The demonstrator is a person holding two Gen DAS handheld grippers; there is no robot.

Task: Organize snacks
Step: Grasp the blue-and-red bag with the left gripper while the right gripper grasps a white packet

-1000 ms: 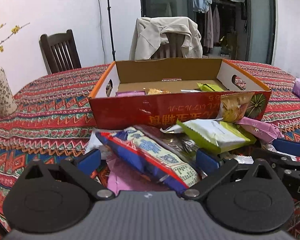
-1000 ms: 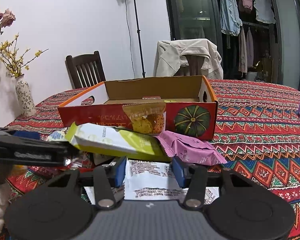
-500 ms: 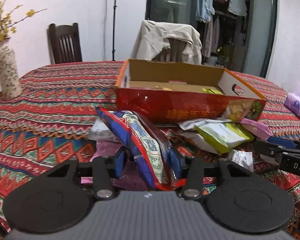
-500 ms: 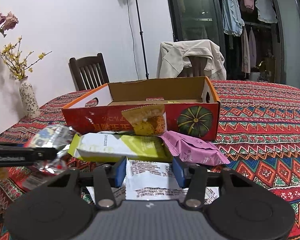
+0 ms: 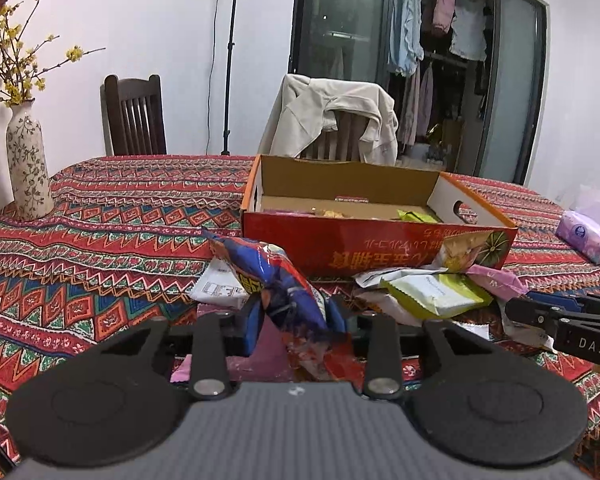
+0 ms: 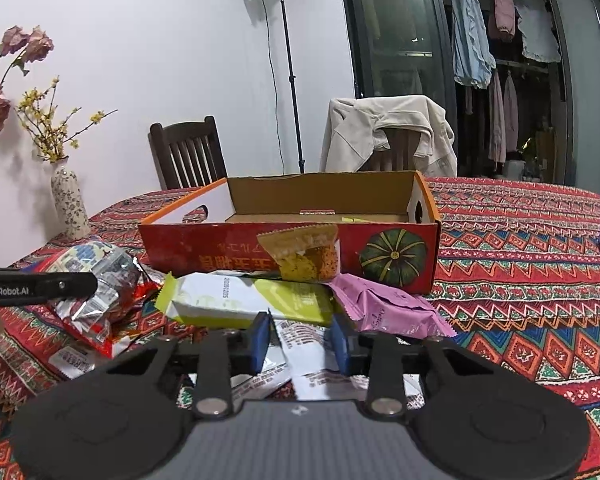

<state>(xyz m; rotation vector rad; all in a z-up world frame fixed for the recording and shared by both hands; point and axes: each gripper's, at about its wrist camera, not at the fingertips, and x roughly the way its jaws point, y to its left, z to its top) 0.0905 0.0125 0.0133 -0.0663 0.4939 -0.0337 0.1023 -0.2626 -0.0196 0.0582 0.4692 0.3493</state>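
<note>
My left gripper point(image 5: 294, 316) is shut on a blue and red snack bag point(image 5: 276, 280) and holds it lifted above the cloth, in front of the open red cardboard box point(image 5: 380, 240). The bag also shows in the right wrist view point(image 6: 100, 280). My right gripper point(image 6: 300, 340) is shut on a white snack packet point(image 6: 304, 344) lying on the table. A green and white packet point(image 6: 236, 300), a pink packet point(image 6: 384, 308) and an orange snack bag point(image 6: 304, 256) lie piled against the box front point(image 6: 228, 248).
A patterned vase point(image 5: 28, 172) with yellow flowers stands at the table's left edge. A purple tissue pack point(image 5: 584, 236) lies at the right. Two chairs stand behind the table, one draped with a beige jacket point(image 5: 336, 120). The box holds several snacks.
My left gripper closed on the blue and red bag and raised it off the pile, tilting it upright. My right gripper stayed shut on the white packet.
</note>
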